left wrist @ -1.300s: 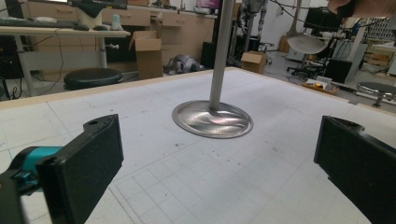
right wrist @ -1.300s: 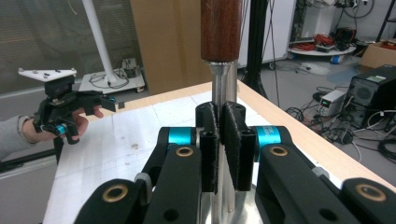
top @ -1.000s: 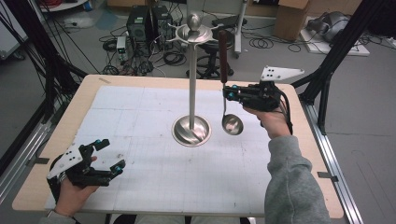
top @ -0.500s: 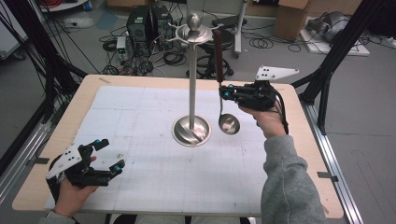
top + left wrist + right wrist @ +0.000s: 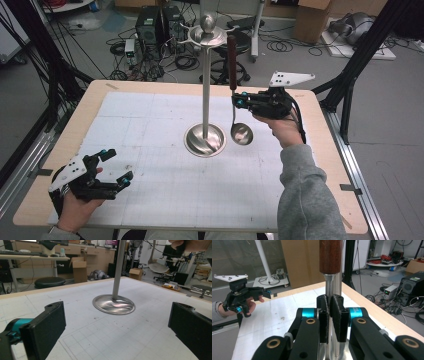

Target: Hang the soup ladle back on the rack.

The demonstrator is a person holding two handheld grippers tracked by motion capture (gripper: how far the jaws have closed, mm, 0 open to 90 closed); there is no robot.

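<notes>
Right beside the steel stand (image 5: 205, 125), the right gripper (image 5: 239, 101) is clamping the ladle (image 5: 241, 132) upright; the left gripper (image 5: 114, 165) is resting wide open.

Grey floor (image 5: 385, 100) beyond surface's far edge: cable tangle (image 5: 180, 60), black computer tower (image 5: 150, 25), cardboard boxes (image 5: 310, 20), round stool (image 5: 50, 282).

One ladle (image 5: 240, 131), one metal stand (image 5: 206, 135), two hand-held grippers, one table (image 5: 320, 125)

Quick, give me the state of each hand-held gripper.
Left hand-held gripper: open, holding nothing.
Right hand-held gripper: shut on the ladle, gripping its metal shaft.
</notes>
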